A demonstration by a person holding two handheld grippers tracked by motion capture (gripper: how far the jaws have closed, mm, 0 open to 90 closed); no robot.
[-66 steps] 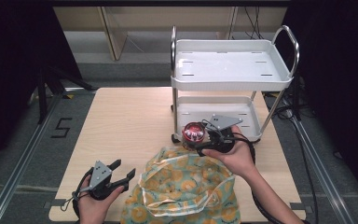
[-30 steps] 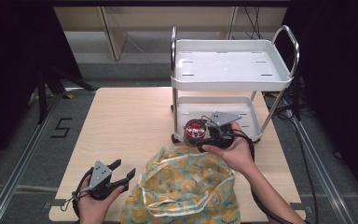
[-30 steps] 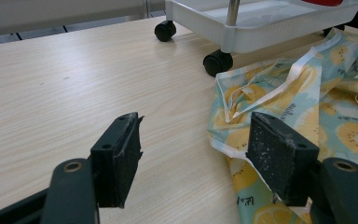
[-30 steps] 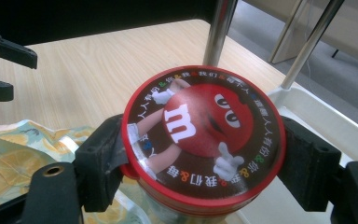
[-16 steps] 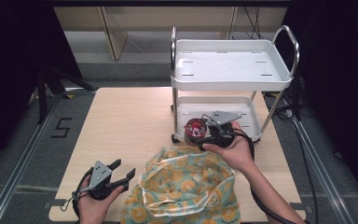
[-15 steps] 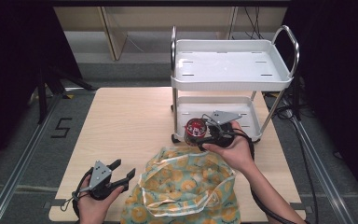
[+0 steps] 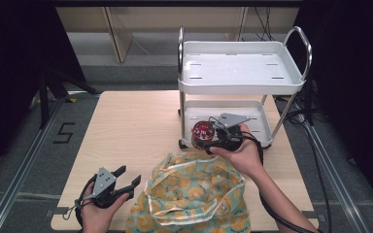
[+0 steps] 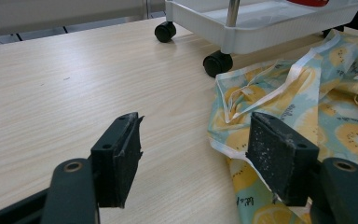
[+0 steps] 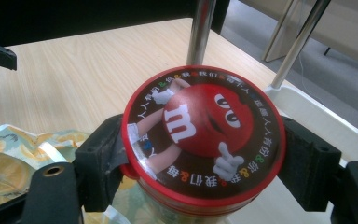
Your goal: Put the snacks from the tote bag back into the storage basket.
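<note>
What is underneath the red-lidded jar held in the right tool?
Under the jar, the fruit-print bag and the cart's lower tray edge show. The jar's base and whether it rests on anything are hidden.

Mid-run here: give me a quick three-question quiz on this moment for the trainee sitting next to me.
1. True or false: the right gripper is shut on the red-lidded jar.
2. What lies between the left gripper jaws? A) the jar B) bare table C) a cart wheel
3. Fill in: the patterned bag lies on the table in front of the white ____.

Key: 1 true; 2 B, the jaws stand open beside the bag's edge; 3 cart.
</note>
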